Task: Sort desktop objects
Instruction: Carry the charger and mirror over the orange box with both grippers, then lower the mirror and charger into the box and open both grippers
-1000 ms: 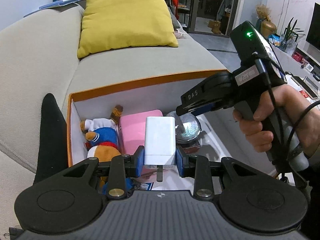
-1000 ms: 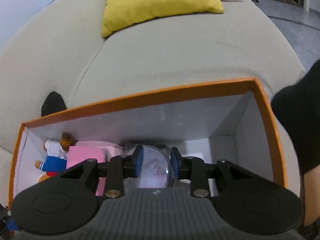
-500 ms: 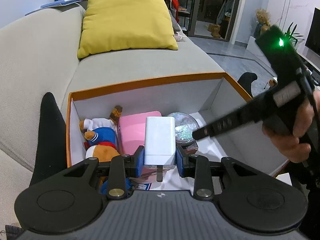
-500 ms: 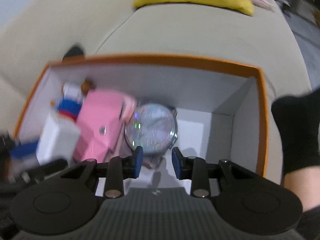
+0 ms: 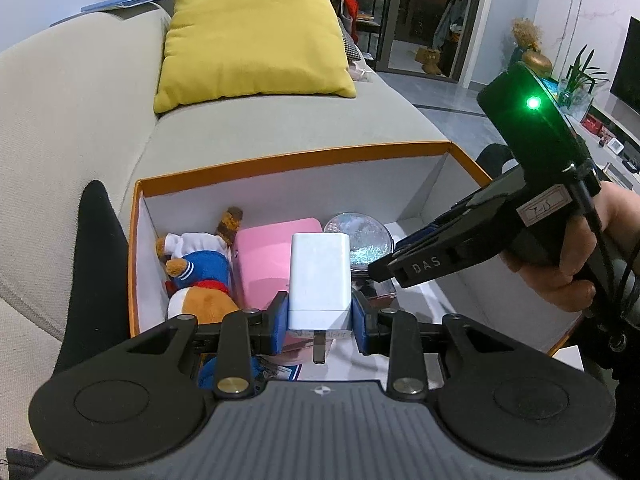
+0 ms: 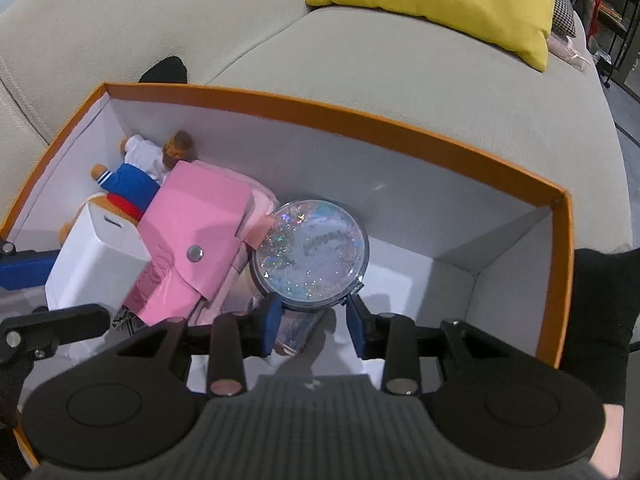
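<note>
While right jaws open, glitter globe sits just beyond them.

Grey-beige sofa, fabric seat and backrest. Yellow cushion lies on the seat toward the far end, leaning near the backrest. Orange-rimmed box with white inner walls sits on the near part of the seat, open top, well apart from the cushion. A black shape lies just beside the box's left wall, against the backrest; what it is cannot be told. Another dark shape at the box's right side.
</note>
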